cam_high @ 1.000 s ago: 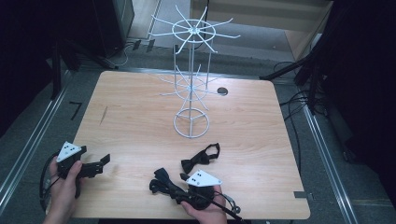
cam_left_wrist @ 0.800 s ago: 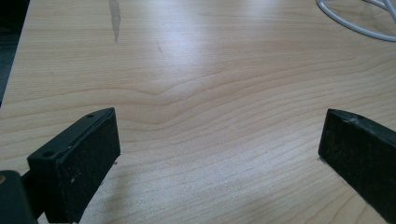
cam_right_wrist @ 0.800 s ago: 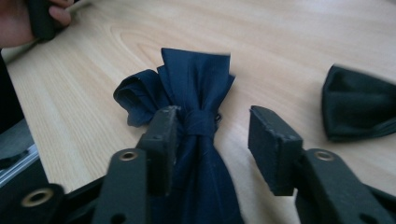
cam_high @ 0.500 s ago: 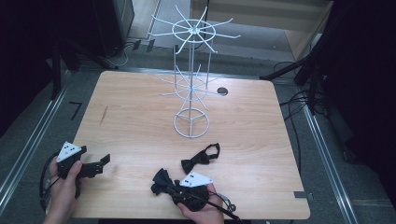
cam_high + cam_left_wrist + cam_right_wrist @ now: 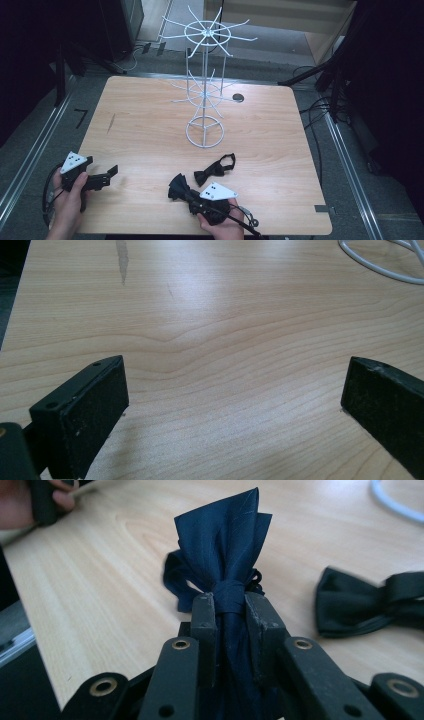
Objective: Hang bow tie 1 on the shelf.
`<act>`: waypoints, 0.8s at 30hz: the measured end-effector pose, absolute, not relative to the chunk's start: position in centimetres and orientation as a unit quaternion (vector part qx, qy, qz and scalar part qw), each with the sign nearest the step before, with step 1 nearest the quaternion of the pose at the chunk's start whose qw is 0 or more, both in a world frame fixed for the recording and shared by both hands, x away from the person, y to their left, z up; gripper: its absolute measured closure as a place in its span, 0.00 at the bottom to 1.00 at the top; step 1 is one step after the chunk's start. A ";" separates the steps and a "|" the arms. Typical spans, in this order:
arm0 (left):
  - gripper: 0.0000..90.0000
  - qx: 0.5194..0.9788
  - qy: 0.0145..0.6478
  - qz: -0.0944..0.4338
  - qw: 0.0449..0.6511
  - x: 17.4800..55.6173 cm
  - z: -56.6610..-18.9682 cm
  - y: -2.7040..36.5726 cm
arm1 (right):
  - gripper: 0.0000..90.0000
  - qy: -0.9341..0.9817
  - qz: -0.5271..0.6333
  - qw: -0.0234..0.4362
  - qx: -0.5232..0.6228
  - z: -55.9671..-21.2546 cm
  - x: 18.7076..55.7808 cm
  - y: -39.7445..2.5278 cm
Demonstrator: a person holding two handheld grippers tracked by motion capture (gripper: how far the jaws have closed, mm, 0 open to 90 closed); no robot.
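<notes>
— Gripping a navy bow tie (image 5: 227,555) at its knot, my right gripper (image 5: 229,611) sits at the near edge of the table (image 5: 150,130), jaws pinched tight on the band with one wing standing up clear of the pads. What step do you make of this?

— The pick is done, I'd say; the carry comes next. From above, your right gripper (image 5: 186,192) holds the tie (image 5: 178,186) just off the near edge, its free wing aimed away to the left. And the other hand?

— My left gripper (image 5: 102,176) rests near the table's left corner, jaws spread wide with nothing but bare wood between them. A second, black bow tie (image 5: 215,168) lies flat just beyond my right gripper, its long axis slanting up toward the white wire rack (image 5: 206,95) at mid-table.

— So the navy tie's long axis runs along your jaws?

— Yes, wing tip forward, knot between the pads, the other wing hidden under the gripper. My guess is that the next move calls for lifting it and getting its strap, which I cannot see from here, over one of the rack's arms; the left gripper may need to help open it.
</notes>
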State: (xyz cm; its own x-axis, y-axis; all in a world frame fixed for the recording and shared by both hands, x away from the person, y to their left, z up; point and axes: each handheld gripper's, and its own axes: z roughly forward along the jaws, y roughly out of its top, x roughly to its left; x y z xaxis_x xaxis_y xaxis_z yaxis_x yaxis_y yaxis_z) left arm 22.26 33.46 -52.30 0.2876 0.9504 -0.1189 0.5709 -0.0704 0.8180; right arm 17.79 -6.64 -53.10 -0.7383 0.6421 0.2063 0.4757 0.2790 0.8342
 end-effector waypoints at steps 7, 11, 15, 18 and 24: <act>0.00 0.693 0.549 0.236 0.404 22.3 -52.3 33.4 | 0.86 0.777 0.509 0.112 0.353 -51.9 17.8 -7.7; 0.00 0.694 0.548 0.234 0.404 22.3 -52.3 33.5 | 0.86 0.766 0.522 0.130 0.353 -51.0 18.0 -8.6; 0.00 0.693 0.549 0.235 0.405 22.3 -52.3 33.5 | 0.86 0.757 0.529 0.142 0.356 -50.3 18.2 -9.3; 0.00 0.694 0.548 0.234 0.405 22.3 -52.3 33.5 | 0.86 0.746 0.537 0.157 0.361 -49.5 18.6 -10.3; 0.00 0.693 0.548 0.234 0.405 22.3 -52.3 33.4 | 0.86 0.735 0.544 0.174 0.365 -48.4 19.0 -11.4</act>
State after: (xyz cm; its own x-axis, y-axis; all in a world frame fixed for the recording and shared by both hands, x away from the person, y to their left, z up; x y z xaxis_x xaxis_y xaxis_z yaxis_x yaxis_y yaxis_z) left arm 22.31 33.45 -52.31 0.2896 0.9496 -0.1200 0.5700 -0.0704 0.8186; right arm 19.03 -11.38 -48.36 -0.6733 0.7259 0.1406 0.3466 0.1419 0.9272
